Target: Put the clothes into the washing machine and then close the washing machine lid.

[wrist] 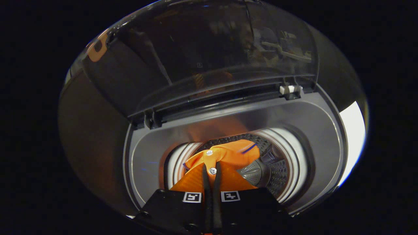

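Observation:
An orange garment (228,153) with white buttons hangs from my gripper (211,169), which is shut on its fabric. The cloth dangles into the perforated metal drum (274,173) of the top-loading washing machine (313,130). My fingers point down into the drum's mouth. The machine's dark see-through lid (209,58) stands raised beyond the opening, hinged along the far side of the grey top rim.
A white latch piece (290,89) sits at the lid's hinge on the right. An orange tab (97,49) shows at the lid's far left corner. A bright white surface (354,137) lies beside the machine on the right.

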Demonstrator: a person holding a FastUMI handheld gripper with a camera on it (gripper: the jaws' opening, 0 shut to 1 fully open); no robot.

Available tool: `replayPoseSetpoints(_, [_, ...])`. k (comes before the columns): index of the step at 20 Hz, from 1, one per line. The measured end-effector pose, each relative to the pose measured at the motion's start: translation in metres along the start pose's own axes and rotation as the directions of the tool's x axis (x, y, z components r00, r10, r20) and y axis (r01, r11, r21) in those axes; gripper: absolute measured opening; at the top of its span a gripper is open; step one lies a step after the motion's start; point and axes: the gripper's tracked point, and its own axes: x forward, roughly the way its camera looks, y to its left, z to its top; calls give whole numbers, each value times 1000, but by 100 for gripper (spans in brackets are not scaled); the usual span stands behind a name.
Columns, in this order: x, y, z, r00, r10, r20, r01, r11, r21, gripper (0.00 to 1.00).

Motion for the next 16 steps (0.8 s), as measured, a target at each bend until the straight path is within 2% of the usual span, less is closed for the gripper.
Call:
replayPoseSetpoints(5, [18,-6,-7,999,-31,-37,30,999,-34,8])
replayPoseSetpoints(16, [20,-11,-7,997,-60,-45,58,997,-55,8])
